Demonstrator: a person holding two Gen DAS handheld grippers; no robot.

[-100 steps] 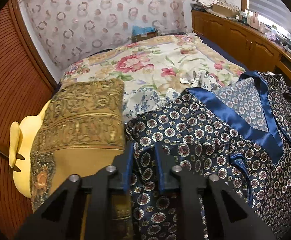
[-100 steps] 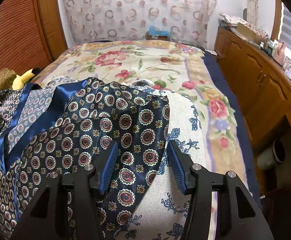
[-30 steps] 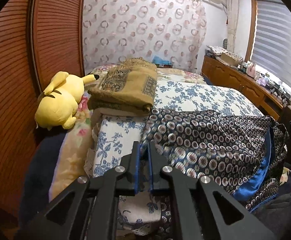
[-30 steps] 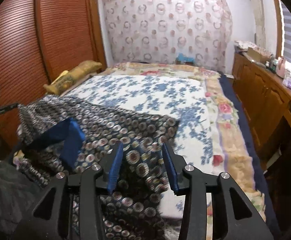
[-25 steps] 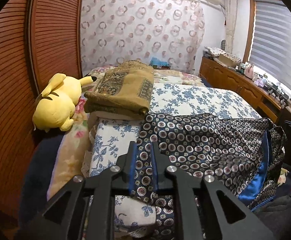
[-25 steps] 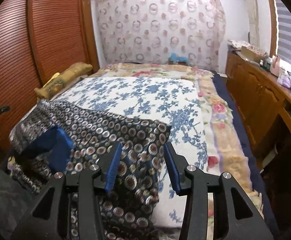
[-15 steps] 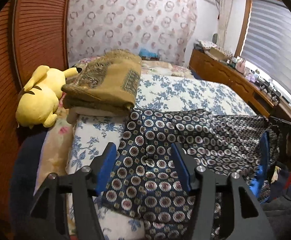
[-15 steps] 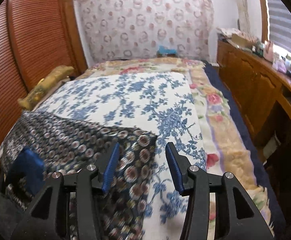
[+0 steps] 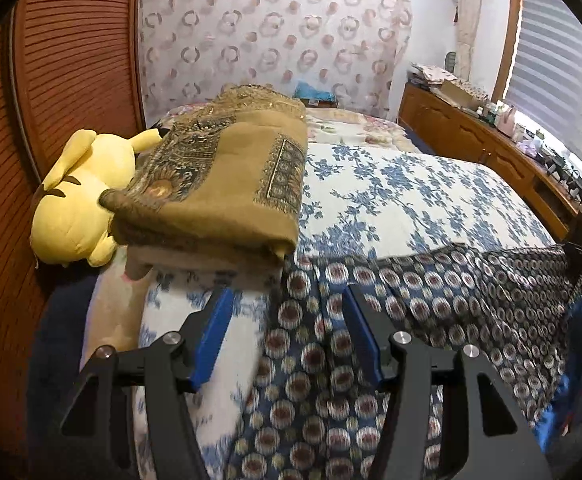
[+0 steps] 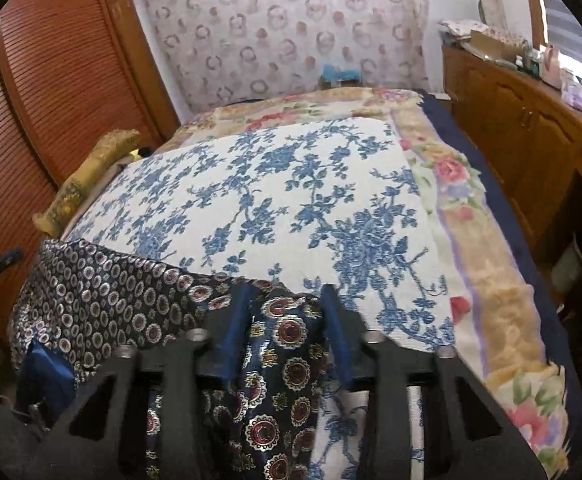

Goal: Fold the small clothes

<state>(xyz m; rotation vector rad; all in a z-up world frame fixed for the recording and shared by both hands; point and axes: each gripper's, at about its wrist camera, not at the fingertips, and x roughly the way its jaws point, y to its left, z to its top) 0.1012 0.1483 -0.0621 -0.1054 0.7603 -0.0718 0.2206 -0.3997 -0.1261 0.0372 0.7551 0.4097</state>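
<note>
A dark navy garment with round medallions and blue satin trim lies spread across the near end of the bed. My left gripper stands open over its left corner. One finger is above the cloth and the other above the blue-flowered quilt. In the right wrist view the garment runs off to the left. My right gripper straddles its right corner. Its jaws are closing with the cloth lying flat between them, and no pinch shows.
A folded golden blanket and a yellow plush toy sit at the bed's left side, against a slatted wooden door. A wooden cabinet runs along the right. A bin stands on the floor beside it.
My left gripper opened and let go of the garment's corner, then moved forward over the bed. My right gripper came forward and lower, its jaws narrowing. The garment now lies flatter.
</note>
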